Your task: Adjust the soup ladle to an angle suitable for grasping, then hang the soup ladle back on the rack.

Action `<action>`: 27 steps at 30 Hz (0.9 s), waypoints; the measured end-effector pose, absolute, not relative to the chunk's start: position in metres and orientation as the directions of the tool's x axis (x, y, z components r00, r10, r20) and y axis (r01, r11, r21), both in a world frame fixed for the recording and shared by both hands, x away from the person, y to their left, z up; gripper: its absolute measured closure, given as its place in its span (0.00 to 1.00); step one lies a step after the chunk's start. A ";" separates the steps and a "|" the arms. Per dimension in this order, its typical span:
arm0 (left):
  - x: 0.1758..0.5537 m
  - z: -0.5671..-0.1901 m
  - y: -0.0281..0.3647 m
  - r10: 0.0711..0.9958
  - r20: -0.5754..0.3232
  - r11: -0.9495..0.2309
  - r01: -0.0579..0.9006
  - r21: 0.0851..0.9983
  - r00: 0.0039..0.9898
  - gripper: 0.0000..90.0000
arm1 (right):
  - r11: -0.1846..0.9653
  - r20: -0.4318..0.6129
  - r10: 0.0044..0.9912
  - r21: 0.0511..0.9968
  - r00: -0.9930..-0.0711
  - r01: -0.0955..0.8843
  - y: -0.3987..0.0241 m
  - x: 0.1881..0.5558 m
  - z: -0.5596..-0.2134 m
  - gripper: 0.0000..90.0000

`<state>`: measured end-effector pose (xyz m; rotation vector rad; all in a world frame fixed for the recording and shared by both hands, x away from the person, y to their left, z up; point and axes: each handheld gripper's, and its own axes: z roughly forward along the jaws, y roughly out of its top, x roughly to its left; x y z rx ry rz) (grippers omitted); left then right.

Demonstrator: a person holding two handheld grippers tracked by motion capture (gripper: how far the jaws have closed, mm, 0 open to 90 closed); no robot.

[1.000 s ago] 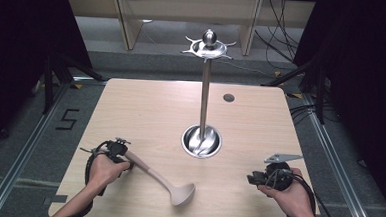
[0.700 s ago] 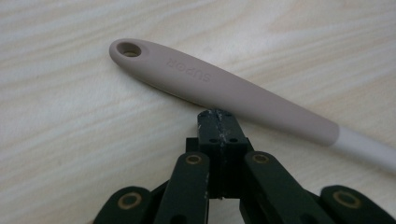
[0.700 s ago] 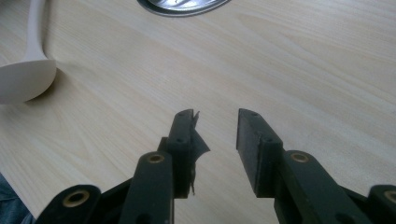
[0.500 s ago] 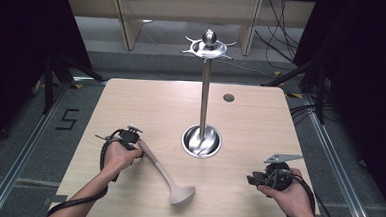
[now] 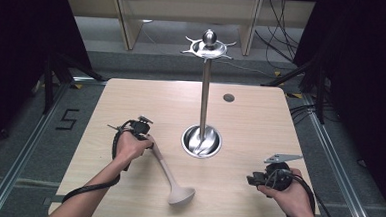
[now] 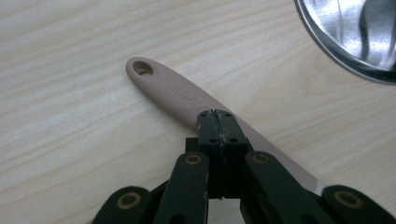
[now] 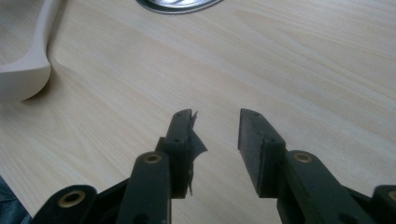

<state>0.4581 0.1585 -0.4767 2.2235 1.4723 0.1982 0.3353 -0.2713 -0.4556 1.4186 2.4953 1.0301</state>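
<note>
A beige ladle point(image 5: 170, 175) lies on the wooden table point(image 5: 260, 122), its bowl toward the front edge and its handle pointing back-left. My left gripper point(image 5: 142, 131) sits over the handle end. In the left gripper view its jaws point(image 6: 217, 116) are shut pad to pad on top of the ladle handle point(image 6: 177, 93), short of the hanging hole. My right gripper point(image 5: 257, 179) rests at the front right. Its jaws point(image 7: 215, 114) are open and hold nothing. The ladle bowl point(image 7: 23, 74) lies to their left.
A steel stand point(image 5: 204, 89) rises from a round dish base point(image 5: 202, 141) in the table's middle, with hooks around a knob on top point(image 5: 209, 44). The base rim shows in both gripper views point(image 6: 355, 37) point(image 7: 177, 3). A small dark hole point(image 5: 228, 97) marks the far right of the table.
My left hand and gripper have moved away from me and to the right, onto the ladle's handle end. The ladle bowl and the right gripper have stayed put.
</note>
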 end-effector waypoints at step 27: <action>0.439 -0.458 0.172 0.933 -0.251 -0.077 0.826 0.559 0.257 0.40 | 0.307 0.222 0.822 0.602 -0.525 0.737 -0.280 0.332 -0.455 0.68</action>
